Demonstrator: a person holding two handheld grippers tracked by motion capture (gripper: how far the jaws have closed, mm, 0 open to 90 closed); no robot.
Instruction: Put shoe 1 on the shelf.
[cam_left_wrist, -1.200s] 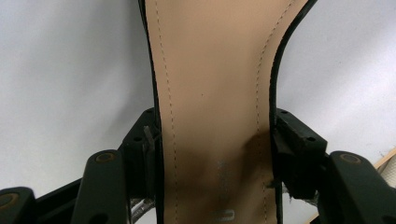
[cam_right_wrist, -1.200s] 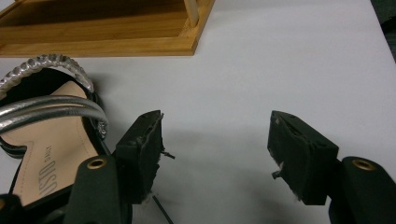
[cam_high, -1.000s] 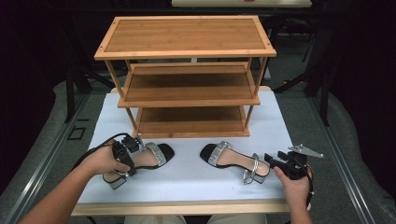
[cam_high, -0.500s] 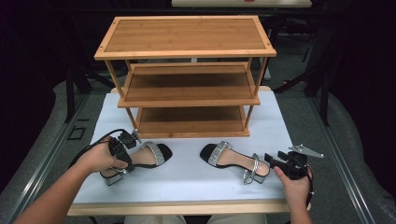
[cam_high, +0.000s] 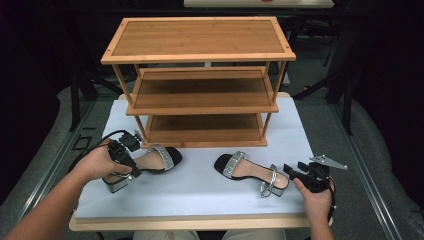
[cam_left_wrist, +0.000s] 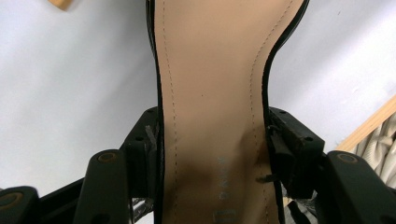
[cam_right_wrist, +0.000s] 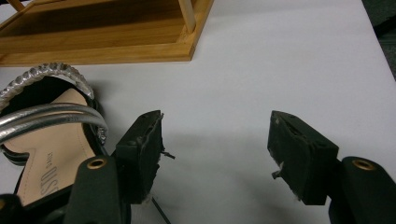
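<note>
1. Left gripper is clamped across the waist of the left black block-heel sandal with the rhinestone toe strap. In the left gripper view both pads press the edges of the tan insole. Toe points at the three-tier bamboo shoe rack, and the sandal sits near the left front of the white table mat.
2. Grip is on the narrow waist, so expect the heel end to sag. Keep the squeeze constant and lift level.
3. Likely target is a rack shelf. Clear the shelf's front lip, go in toe first and don't clip the near left post.
4. Right gripper is wide and empty, resting on the mat just behind the heel of the matching right sandal. Keep it parked until the left one releases.
</note>
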